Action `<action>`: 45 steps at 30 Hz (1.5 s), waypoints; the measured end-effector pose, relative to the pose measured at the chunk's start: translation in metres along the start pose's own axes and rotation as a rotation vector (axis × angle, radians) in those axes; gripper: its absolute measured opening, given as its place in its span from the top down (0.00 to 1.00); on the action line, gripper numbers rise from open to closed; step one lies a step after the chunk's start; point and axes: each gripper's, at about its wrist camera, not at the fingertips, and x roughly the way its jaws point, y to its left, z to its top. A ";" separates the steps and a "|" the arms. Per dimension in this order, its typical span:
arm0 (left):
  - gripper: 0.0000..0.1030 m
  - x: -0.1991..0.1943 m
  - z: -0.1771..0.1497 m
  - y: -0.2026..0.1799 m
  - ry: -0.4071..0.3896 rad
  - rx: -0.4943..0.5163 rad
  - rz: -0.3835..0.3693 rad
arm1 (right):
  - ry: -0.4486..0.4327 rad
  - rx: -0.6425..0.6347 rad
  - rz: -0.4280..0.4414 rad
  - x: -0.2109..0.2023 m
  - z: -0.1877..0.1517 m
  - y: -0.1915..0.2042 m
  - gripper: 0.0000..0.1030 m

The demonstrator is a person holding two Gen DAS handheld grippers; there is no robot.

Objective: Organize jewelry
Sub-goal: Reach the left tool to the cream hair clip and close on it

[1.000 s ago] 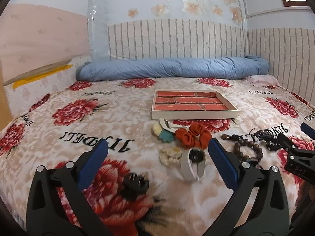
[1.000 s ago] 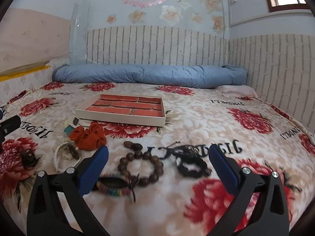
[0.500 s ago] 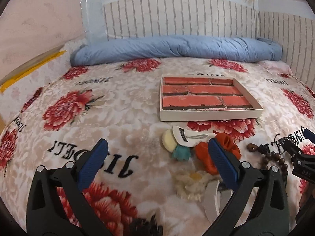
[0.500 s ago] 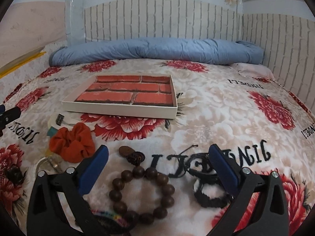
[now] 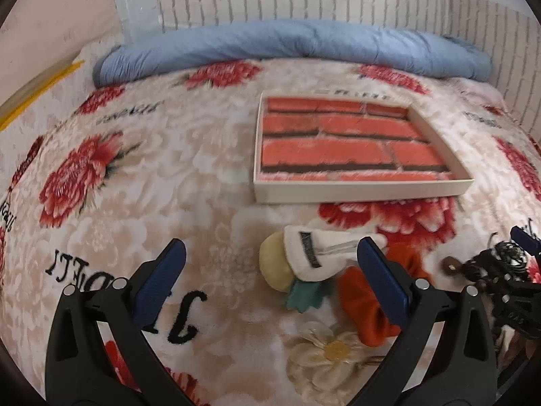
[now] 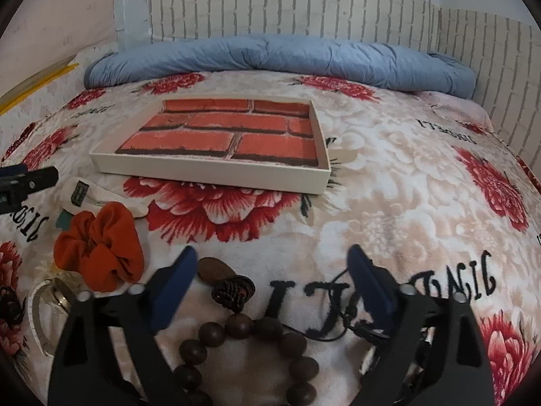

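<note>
A bed spread with a cream plush blanket printed with red peonies [image 6: 389,203], against a white brick-pattern wall. The shallow white tray with a red brick-print floor [image 6: 209,171] lies empty mid-bed, which we read as the destination. Our right gripper [image 6: 272,277] hovers over the dark wooden bead bracelet [image 6: 250,348], jaws closing but gripping nothing. Our left gripper [image 5: 270,270] stands wide open and empty beside the white fabric band [image 5: 314,253] and orange scrunchie [image 5: 368,308]. The crowded pieces make snagging likely.
</note>
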 end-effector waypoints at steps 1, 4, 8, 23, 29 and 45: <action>0.05 0.007 -0.001 0.001 0.018 -0.004 0.004 | 0.008 0.003 0.007 0.003 0.000 0.000 0.21; 0.06 0.021 0.000 0.006 0.059 -0.017 -0.003 | 0.041 0.005 0.026 0.013 -0.003 0.000 0.27; 0.07 0.033 0.003 0.012 0.107 -0.042 -0.021 | 0.067 0.015 0.043 0.019 -0.005 0.000 0.34; 0.14 0.057 -0.004 0.001 0.179 0.000 -0.003 | 0.115 0.007 0.079 0.026 -0.012 0.005 0.52; 0.14 0.066 -0.006 0.006 0.200 -0.044 -0.057 | 0.119 -0.012 0.081 0.027 -0.014 0.010 0.60; 0.48 0.073 -0.003 -0.006 0.258 -0.001 -0.193 | 0.127 -0.038 0.129 0.027 -0.013 0.014 0.79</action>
